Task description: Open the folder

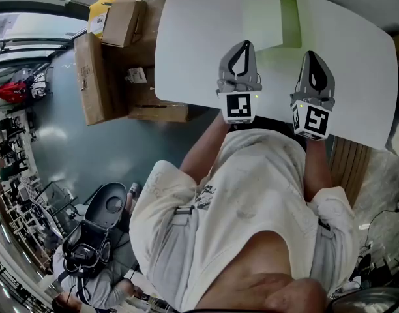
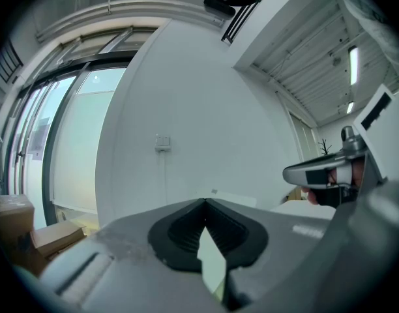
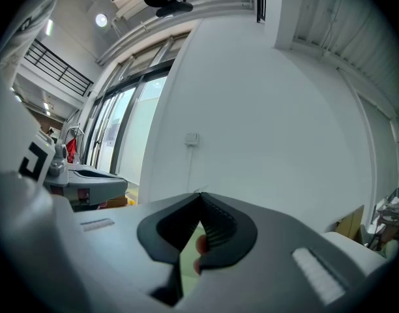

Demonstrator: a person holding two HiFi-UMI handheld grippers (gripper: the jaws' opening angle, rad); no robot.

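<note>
A pale green folder (image 1: 272, 17) lies flat and closed at the far middle of the white table (image 1: 186, 51). In the head view both grippers hover level over the table's near edge, short of the folder and not touching it. My left gripper (image 1: 246, 44) is shut with nothing in it, its tips meeting in the left gripper view (image 2: 205, 201). To its right, my right gripper (image 1: 311, 53) is also shut and empty, its jaws closed to a point in the right gripper view (image 3: 200, 194). Both gripper views face a white wall, with the folder hidden behind the jaws.
Cardboard boxes (image 1: 111, 70) stand on the floor left of the table. An office chair (image 1: 102, 214) and a seated person (image 1: 88, 285) are at lower left. Wooden slats (image 1: 349, 162) run beside the table's right end.
</note>
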